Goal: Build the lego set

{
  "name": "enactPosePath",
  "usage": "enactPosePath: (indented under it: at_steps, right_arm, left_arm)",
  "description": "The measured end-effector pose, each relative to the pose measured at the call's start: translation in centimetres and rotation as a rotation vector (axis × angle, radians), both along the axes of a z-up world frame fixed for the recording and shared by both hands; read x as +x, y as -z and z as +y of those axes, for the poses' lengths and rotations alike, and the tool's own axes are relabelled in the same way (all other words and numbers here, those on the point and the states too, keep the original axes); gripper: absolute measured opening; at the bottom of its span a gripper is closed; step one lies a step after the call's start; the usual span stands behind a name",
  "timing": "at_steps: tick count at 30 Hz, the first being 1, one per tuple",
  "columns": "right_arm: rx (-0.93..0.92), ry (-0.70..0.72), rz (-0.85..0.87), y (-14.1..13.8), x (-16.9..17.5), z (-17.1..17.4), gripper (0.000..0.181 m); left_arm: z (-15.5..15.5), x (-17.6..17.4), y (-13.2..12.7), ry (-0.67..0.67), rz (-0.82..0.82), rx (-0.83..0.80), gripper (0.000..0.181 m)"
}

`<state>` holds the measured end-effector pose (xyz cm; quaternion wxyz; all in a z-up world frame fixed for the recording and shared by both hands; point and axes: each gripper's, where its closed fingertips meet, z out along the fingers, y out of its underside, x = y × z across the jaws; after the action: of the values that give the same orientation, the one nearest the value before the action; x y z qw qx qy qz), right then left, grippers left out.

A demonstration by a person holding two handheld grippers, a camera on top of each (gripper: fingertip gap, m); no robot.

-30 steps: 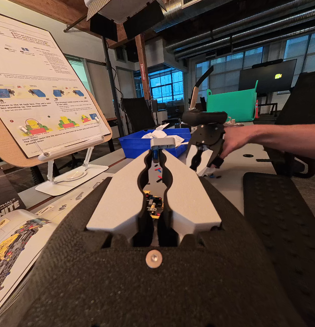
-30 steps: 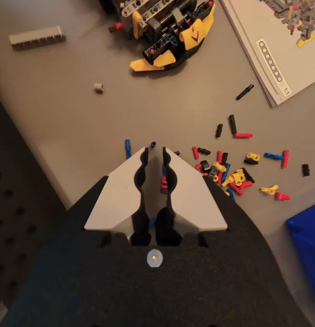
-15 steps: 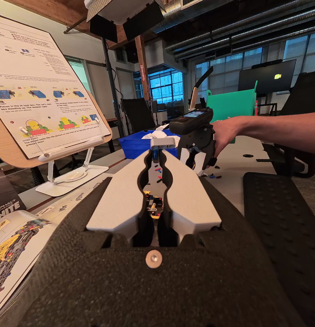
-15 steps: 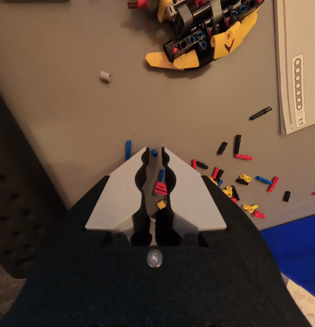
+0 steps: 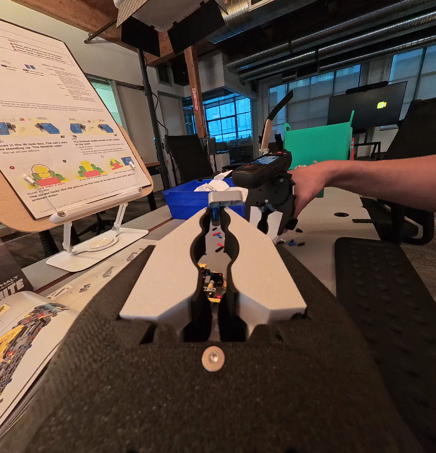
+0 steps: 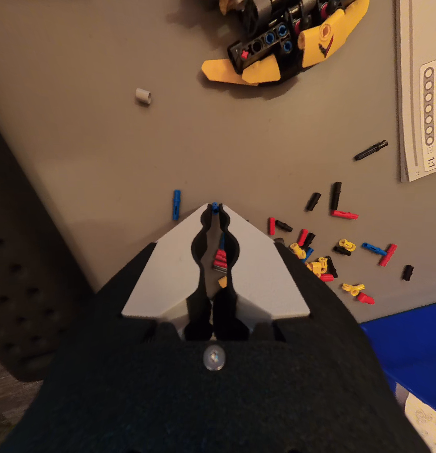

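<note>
Right hand-held gripper closed on a blue pin

Half a second before, the right hand-held gripper hung parted over a small blue pin; now its tips had pinched it just above the grey counter, so a pin seemed ready to carry to the yellow-and-black model lying well beyond. The left hand-held gripper stayed clamped on a blue peg carrying a grey beam. Loose pins lay scattered beside a blue bin, with the instruction booklet near; beyond were windows, ceiling pipes and an instruction board.
</note>
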<state>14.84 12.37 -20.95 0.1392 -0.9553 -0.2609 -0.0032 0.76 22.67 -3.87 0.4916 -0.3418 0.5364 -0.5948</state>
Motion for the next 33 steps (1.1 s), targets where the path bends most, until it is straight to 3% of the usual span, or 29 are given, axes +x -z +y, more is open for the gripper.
enactPosePath:
  at_steps: [5,7,9,11,13,17,23,33]
  right_arm:
    - [0.069,0.004,-0.014,-1.5,-0.1,0.9,0.004]
    - [0.252,-0.023,0.117,-5.4,-3.1,3.2,0.004]
    - [0.502,-0.085,0.332,-11.7,-8.1,5.5,0.004]
    - [0.719,-0.145,0.415,-17.0,-11.2,6.8,0.004]
    - [0.807,-0.193,0.481,-19.7,-13.6,7.3,0.004]
    - [0.795,-0.234,0.480,-19.8,-15.4,9.1,0.004]
    - [0.725,-0.241,0.544,-19.2,-15.2,9.7,0.004]
    - [0.563,-0.266,0.610,-17.7,-15.1,8.5,0.004]
  left_arm:
    - [-0.1,-0.1,-0.1,0.007,-0.003,-0.006,0.007]
    - [-0.1,-0.2,-0.2,0.021,-0.008,-0.022,0.007]
    - [-0.2,-0.4,-0.7,0.045,-0.030,-0.042,0.007]
    - [-0.4,-0.7,-1.2,0.072,-0.056,-0.078,0.007]
    - [-0.5,-1.0,-1.9,0.091,-0.098,-0.106,0.007]
    - [-0.7,-1.3,-2.3,0.123,-0.117,-0.136,0.007]
    - [-1.2,-1.4,-2.1,0.139,-0.110,-0.105,0.007]
    - [-2.5,-0.8,-0.8,0.065,-0.105,0.096,0.007]
